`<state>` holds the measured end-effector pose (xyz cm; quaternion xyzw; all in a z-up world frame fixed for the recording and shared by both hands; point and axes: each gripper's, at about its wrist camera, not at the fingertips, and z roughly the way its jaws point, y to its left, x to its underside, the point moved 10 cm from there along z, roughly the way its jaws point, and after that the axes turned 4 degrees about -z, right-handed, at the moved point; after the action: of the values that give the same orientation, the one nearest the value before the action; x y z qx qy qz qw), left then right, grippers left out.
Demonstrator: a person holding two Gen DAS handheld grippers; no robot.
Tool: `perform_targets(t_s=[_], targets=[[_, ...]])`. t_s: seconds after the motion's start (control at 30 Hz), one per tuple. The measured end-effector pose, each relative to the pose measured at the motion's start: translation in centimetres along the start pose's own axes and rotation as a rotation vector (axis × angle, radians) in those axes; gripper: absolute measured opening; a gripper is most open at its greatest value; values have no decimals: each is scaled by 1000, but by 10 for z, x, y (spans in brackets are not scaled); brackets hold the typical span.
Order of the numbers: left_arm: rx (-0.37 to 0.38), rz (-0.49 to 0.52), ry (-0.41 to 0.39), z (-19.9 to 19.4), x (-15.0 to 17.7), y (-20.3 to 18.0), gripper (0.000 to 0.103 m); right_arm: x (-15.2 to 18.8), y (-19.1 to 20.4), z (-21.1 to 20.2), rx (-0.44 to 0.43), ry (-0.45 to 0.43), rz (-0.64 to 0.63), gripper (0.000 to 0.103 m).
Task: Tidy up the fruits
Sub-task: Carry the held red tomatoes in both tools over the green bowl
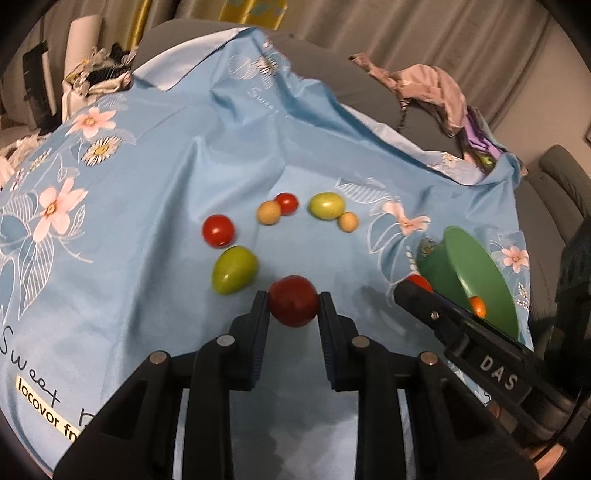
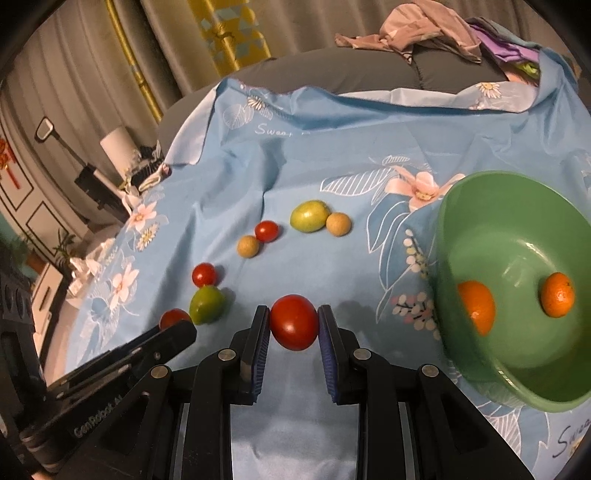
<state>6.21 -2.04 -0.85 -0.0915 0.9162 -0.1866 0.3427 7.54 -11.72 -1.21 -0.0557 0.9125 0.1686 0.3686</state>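
1. Left gripper (image 1: 293,306), nearest, pitched down over the blue cloth (image 1: 147,177), clamps a dark red tomato (image 1: 293,301).
2. Right gripper (image 2: 293,325), same tilt, pinches a red tomato (image 2: 294,322).
3. Green bowl (image 2: 480,206), right, holds two oranges (image 2: 558,294).
4. Loose fruits (image 1: 234,269) lie farther back.

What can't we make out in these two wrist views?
- Right gripper, left wrist view: its fingers hide most of the red fruit it holds.
- Green bowl, left wrist view: seen edge-on, only one orange shows; the right wrist view shows two.
- Left gripper, right wrist view: covers most of its red fruit.
- Pile of clothes, right wrist view: crumpled, cut off by the top edge.
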Motion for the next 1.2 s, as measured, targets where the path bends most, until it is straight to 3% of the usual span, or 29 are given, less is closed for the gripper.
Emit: perform_targets(t_s=[0.33, 0.67, 0.8, 0.97, 1.2], targets=[[62, 16, -35, -15, -3, -22, 26, -10, -2, -18, -55, -49, 19, 27], [82, 92, -45, -19, -4, -54, 26, -21, -17, -43, -78, -121, 61, 27], [106, 125, -46, -17, -8, -77, 26, -31, -35, -61, -79, -188, 118, 27], [145, 181, -50, -12, -18, -116, 26, -40, -67, -81, -21, -252, 172, 27], [179, 240, -24, 6, -16, -161, 26, -38, -121, -93, 22, -286, 290, 28]])
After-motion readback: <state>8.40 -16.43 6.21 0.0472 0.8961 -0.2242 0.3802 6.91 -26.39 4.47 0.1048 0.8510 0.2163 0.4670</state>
